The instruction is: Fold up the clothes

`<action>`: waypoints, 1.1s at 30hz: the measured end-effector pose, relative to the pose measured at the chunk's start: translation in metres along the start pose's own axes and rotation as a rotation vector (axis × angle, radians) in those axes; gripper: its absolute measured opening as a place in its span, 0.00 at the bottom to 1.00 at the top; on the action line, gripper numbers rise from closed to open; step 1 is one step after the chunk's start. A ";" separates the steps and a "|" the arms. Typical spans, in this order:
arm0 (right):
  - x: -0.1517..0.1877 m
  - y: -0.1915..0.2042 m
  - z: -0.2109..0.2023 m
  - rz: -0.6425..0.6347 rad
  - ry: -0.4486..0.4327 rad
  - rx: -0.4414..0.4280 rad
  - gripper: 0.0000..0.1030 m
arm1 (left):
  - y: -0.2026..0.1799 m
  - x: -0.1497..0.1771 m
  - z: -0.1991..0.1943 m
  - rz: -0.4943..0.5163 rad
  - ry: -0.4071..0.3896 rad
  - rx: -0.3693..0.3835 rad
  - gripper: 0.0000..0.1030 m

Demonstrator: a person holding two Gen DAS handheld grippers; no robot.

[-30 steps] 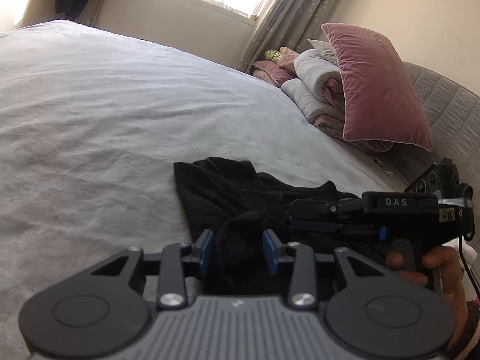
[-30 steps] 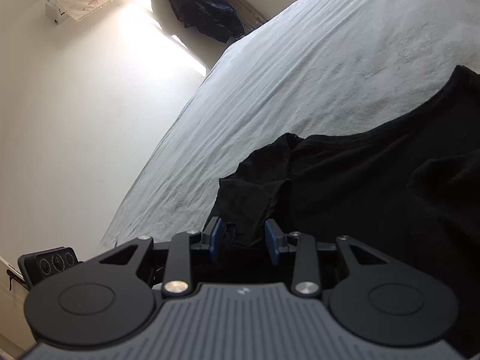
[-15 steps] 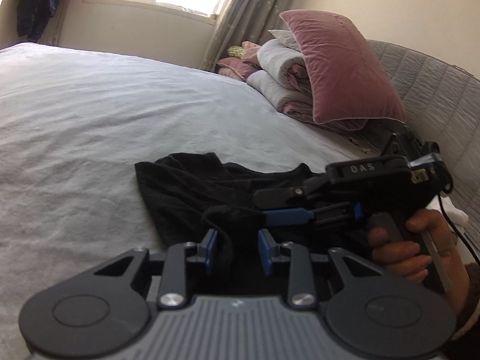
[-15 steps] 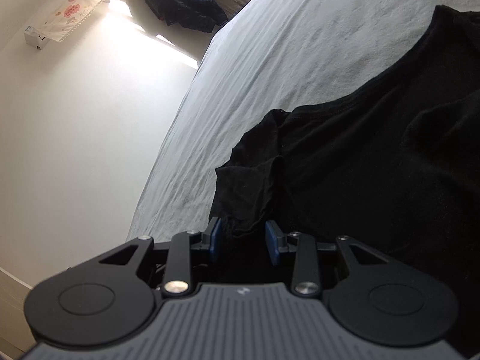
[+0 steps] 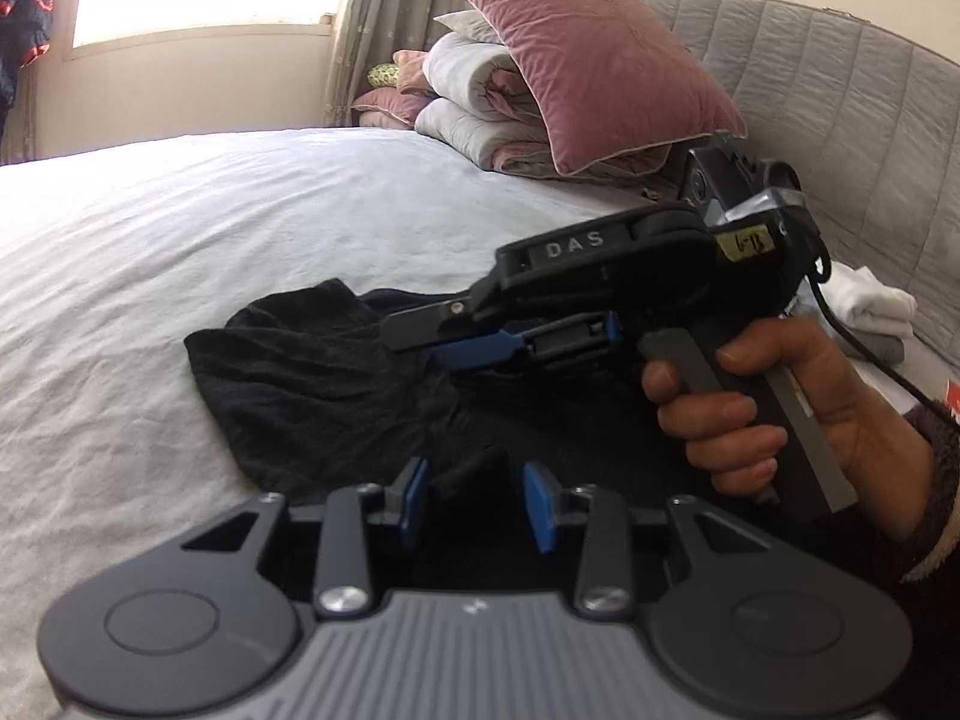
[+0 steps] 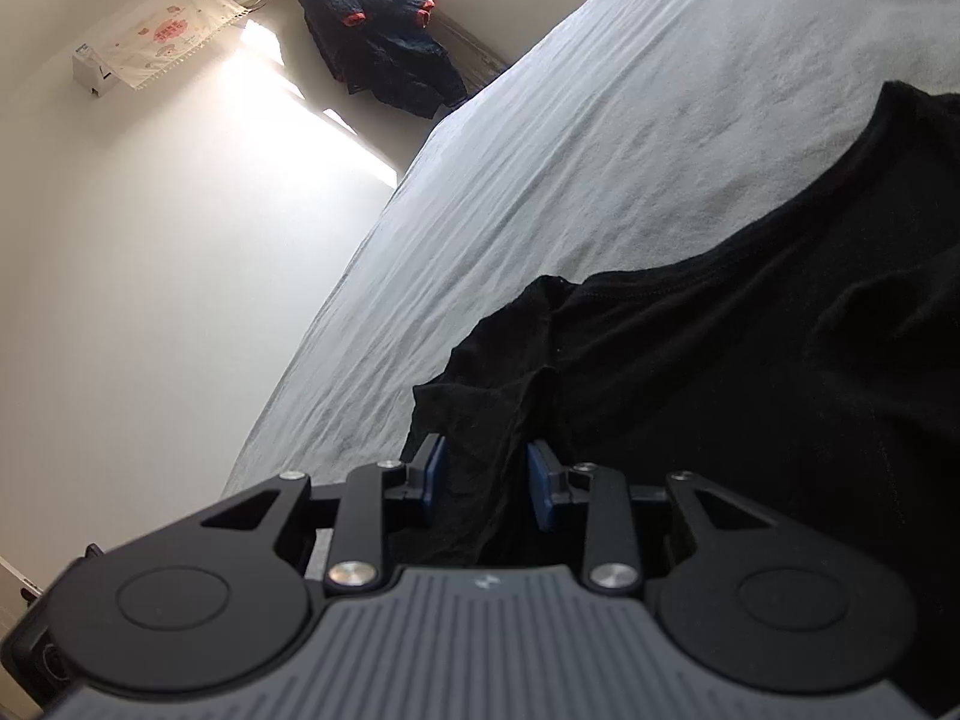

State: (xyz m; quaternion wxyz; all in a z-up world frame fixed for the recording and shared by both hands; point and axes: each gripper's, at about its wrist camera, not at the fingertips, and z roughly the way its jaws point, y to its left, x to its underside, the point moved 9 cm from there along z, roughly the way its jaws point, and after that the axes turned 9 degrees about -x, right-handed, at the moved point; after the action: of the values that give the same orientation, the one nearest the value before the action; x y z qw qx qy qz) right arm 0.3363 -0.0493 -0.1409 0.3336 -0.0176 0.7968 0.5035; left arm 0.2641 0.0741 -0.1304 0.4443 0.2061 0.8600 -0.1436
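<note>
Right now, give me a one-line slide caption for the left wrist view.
Black garment bunched on the grey bed, both claws working its near edge, pink pillow behind.

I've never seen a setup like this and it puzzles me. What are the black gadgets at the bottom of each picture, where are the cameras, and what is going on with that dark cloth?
There is no robot here. A person holds a hand-held two-finger claw in each hand, and a fisheye camera on each looks forward along its fingers.

In the left wrist view, the left claw fills the bottom edge. Beyond it, seen side-on, is the right claw, gripped by the person's hand.

The right wrist view shows that right claw from behind.

A crumpled black fabric garment lies on the pale grey bed sheet, with a pink velvet pillow against the headboard.

Black fabric sits between both claws' blue pads. The left claw is opening and the right one closing.
</note>
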 end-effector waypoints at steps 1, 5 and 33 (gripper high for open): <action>0.000 0.001 0.003 -0.026 -0.005 0.015 0.22 | -0.001 0.001 0.000 0.008 0.001 0.002 0.35; -0.002 0.006 0.008 -0.143 -0.032 0.078 0.09 | 0.001 0.000 0.004 0.002 0.010 -0.021 0.06; -0.026 -0.010 -0.001 -0.265 -0.064 0.287 0.15 | 0.021 -0.013 -0.004 -0.236 -0.095 0.064 0.25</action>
State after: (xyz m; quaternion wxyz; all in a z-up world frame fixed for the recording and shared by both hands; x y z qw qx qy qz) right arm 0.3596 -0.0632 -0.1343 0.4213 -0.0584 0.8400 0.3370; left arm 0.2784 0.0909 -0.1185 0.4577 0.1103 0.8512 -0.2319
